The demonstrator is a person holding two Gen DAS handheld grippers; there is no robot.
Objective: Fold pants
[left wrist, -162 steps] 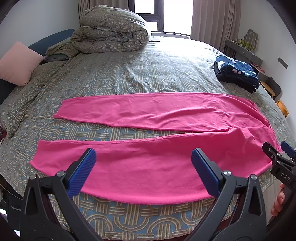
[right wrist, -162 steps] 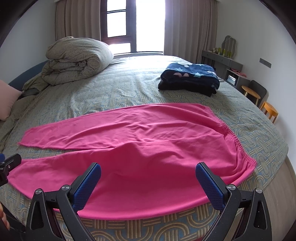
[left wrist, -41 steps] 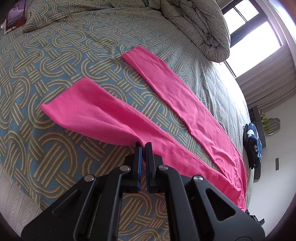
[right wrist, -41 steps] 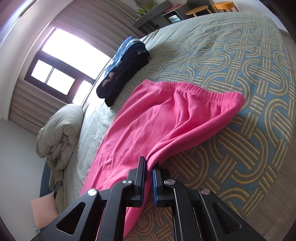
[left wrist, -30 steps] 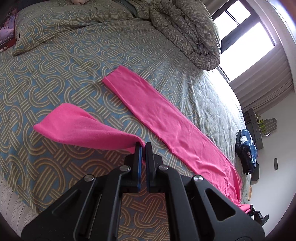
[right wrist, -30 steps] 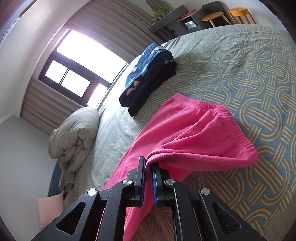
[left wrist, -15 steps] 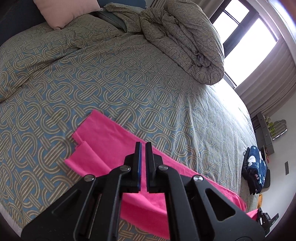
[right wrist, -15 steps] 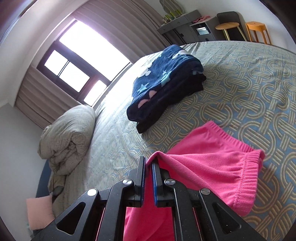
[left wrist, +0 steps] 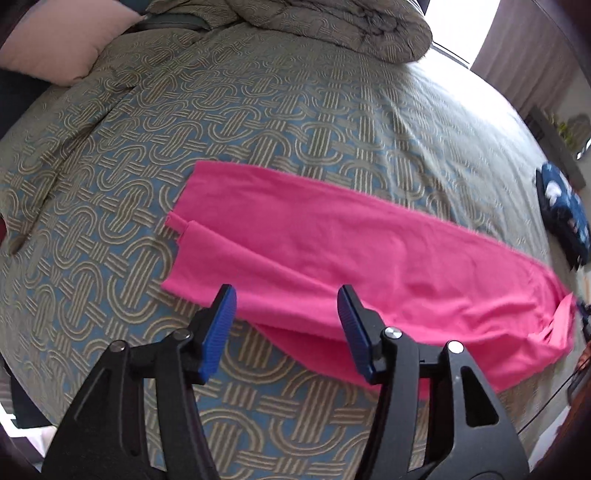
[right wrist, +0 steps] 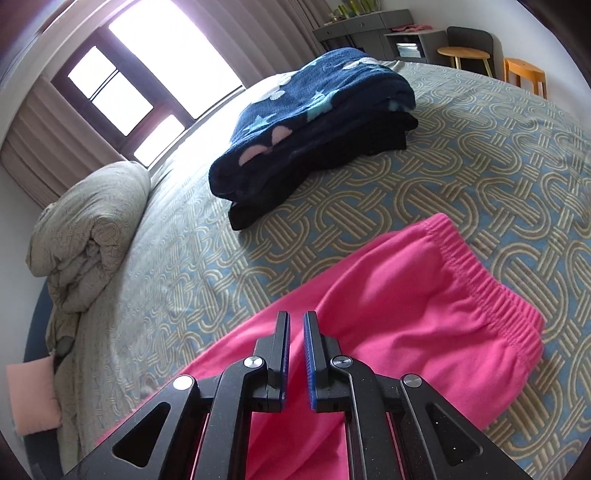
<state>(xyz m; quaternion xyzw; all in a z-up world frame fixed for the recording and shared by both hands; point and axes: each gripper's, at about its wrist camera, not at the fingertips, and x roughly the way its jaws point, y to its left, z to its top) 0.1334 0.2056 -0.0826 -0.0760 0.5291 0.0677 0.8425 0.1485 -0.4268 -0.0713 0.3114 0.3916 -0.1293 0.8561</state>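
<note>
The pink pants (left wrist: 332, 251) lie on the patterned bedspread (left wrist: 221, 122), folded lengthwise with one leg on top of the other, cuffs at the left. My left gripper (left wrist: 287, 306) is open and empty, just above the near edge of the legs. In the right wrist view the elastic waistband (right wrist: 491, 280) lies flat at the right. My right gripper (right wrist: 296, 325) hovers over the pants' seat (right wrist: 388, 314); its jaws stand a narrow gap apart with no cloth between them.
A folded navy blanket with stars (right wrist: 314, 110) lies beyond the waistband. A rolled grey duvet (right wrist: 85, 229) and a pink pillow (left wrist: 62, 40) sit at the head of the bed. Stools (right wrist: 524, 74) and a cabinet (right wrist: 369, 26) stand past the bed's far side.
Both grippers carried the near leg and waist edge over onto the far leg, then let go. The left jaws opened wide; the right jaws parted slightly.
</note>
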